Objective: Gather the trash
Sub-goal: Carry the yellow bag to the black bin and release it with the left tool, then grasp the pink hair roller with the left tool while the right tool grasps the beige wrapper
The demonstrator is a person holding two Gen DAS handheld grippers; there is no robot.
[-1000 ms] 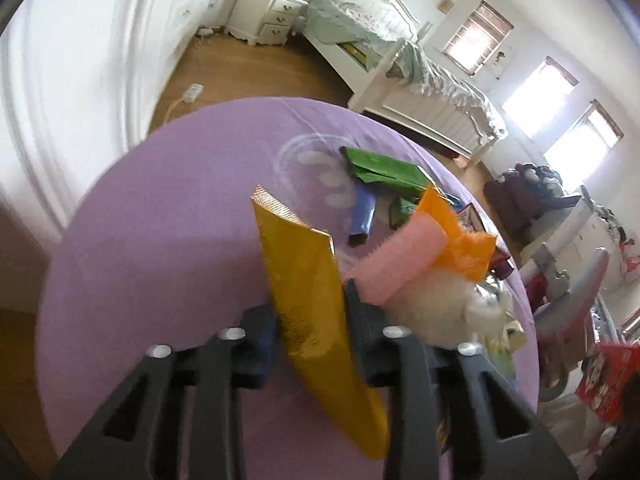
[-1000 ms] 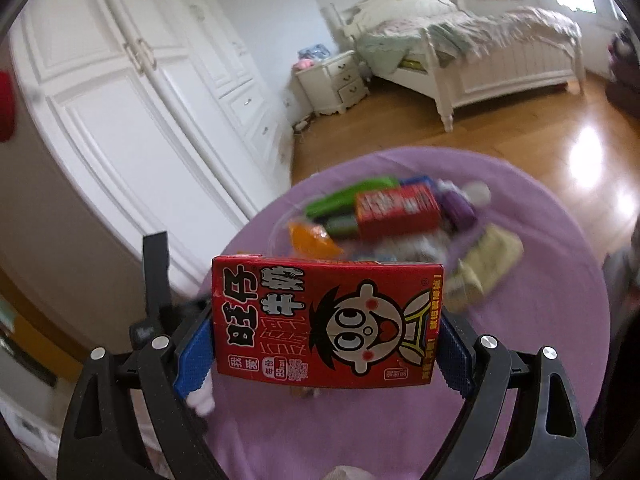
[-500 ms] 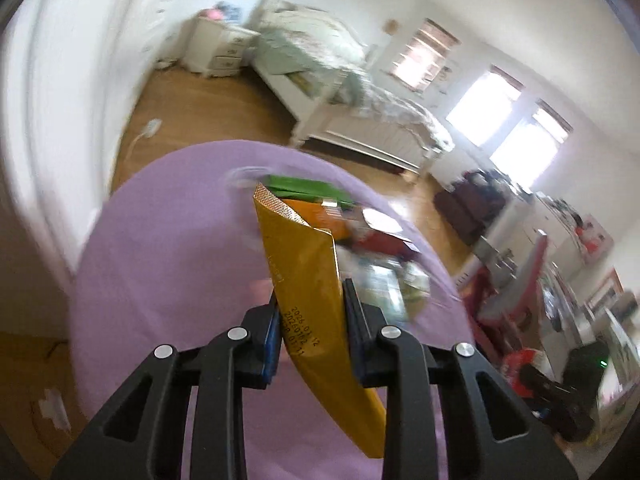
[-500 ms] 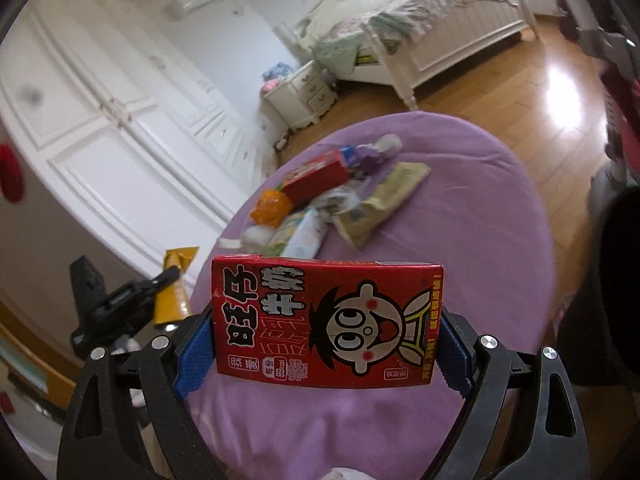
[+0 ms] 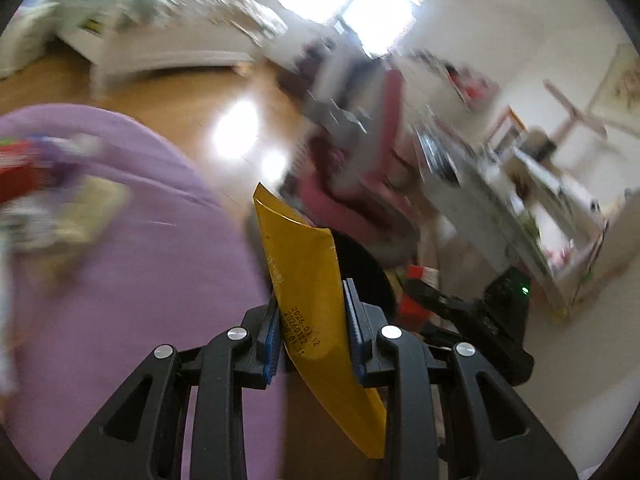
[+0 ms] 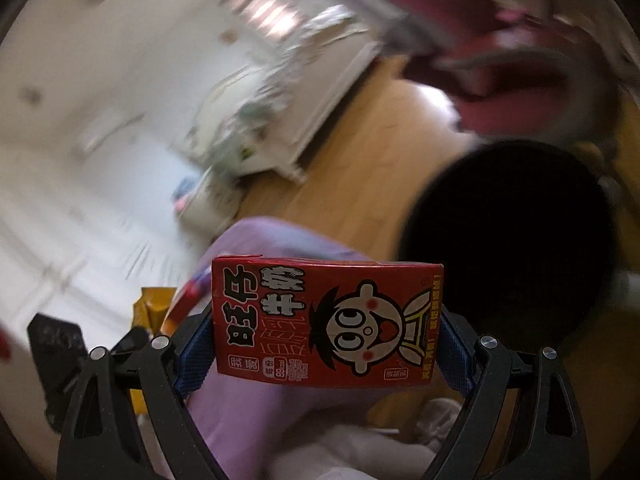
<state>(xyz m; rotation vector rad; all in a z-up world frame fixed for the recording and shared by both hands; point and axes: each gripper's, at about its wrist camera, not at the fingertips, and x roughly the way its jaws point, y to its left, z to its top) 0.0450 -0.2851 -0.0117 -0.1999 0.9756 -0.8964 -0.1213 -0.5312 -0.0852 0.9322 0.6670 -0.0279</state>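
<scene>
My left gripper [image 5: 312, 320] is shut on a long yellow wrapper [image 5: 308, 280] that stands upright between the blue pads, past the right edge of the purple table [image 5: 120, 300]. My right gripper [image 6: 326, 332] is shut on a red milk carton [image 6: 326, 326] with a cartoon face, held across the jaws beside a round black bin [image 6: 508, 240] on the floor. The bin's dark rim [image 5: 364, 268] shows behind the wrapper in the left wrist view. The yellow wrapper [image 6: 154, 300] and the left gripper show at the lower left of the right wrist view.
Blurred trash [image 5: 48, 192] lies on the purple table at the left. A pink chair [image 5: 360, 184] and a cluttered shelf [image 5: 540, 200] stand beyond the bin. A white bed [image 6: 280, 92] stands on the wooden floor [image 6: 360, 152]. The purple table edge [image 6: 272, 240] sits below the carton.
Both grippers have swung right, away from the trash pile on the table, toward the black bin. Both still hold their items. The views are blurred with motion.
</scene>
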